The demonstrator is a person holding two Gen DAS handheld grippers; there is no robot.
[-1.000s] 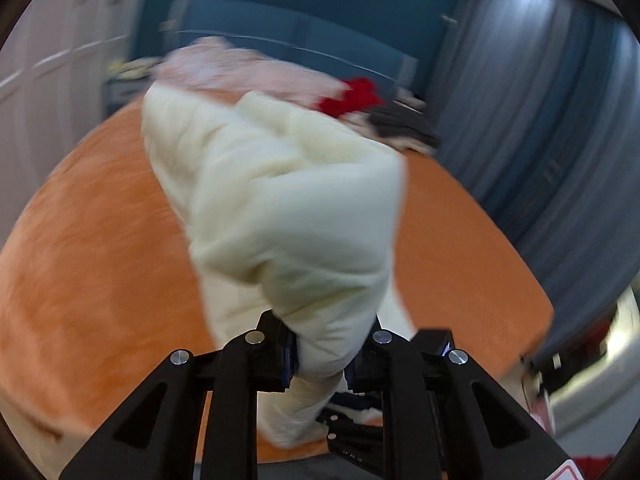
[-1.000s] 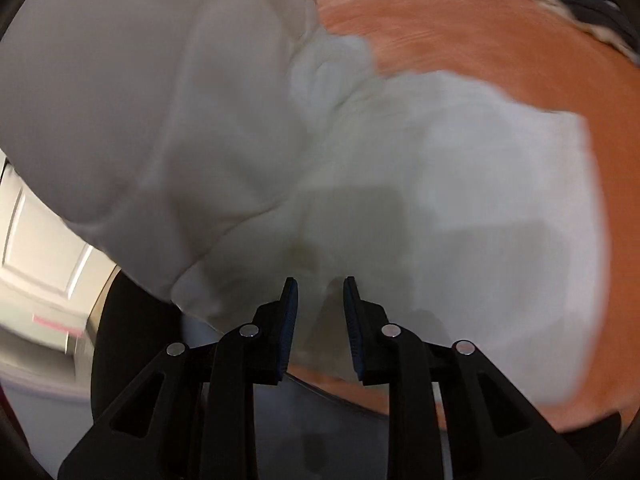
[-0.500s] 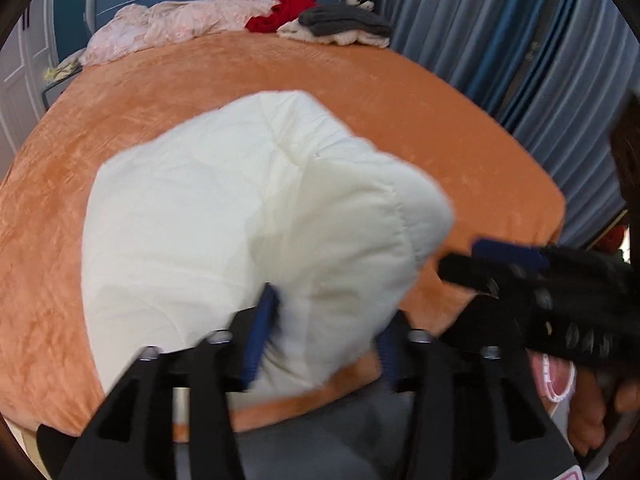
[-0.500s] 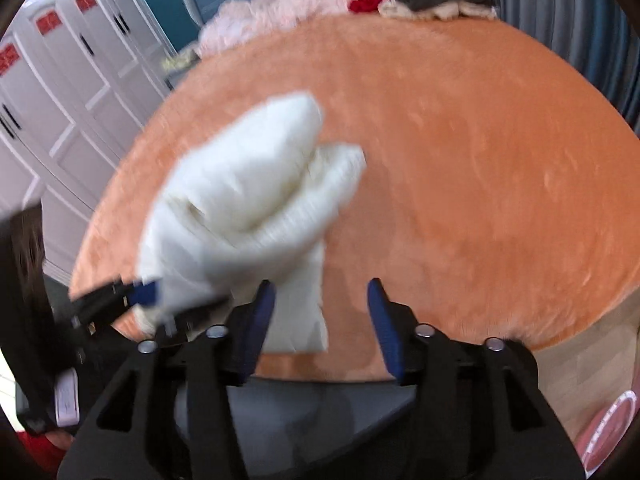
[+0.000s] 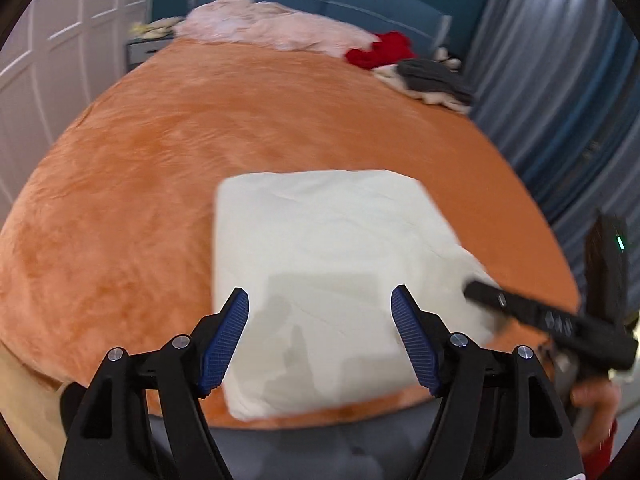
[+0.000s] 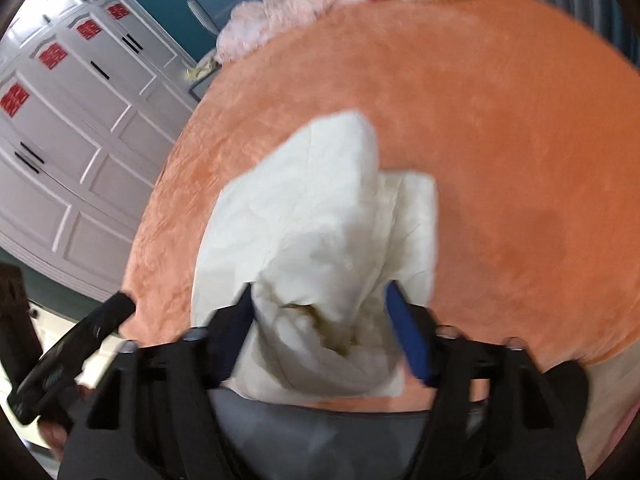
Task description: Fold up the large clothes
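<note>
Left gripper [image 5: 320, 310] gapes empty; right gripper [image 6: 320, 304], at its 3 o'clock, straddles the folded cream padded garment [image 5: 328, 264], grip uncertain.

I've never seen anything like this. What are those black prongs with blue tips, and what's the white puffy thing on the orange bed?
No robot here: a person holds a two-fingered tool in each hand, each with a camera looking along its fingers. One picture comes from the left tool, whose fingers stand wide apart, holding nothing. The other comes from the right tool, whose fingers have a bunched end of the cream padded garment between them; blur hides whether they pinch it. The garment lies folded on the orange bed. Far back lies a pile of other clothes.
</note>
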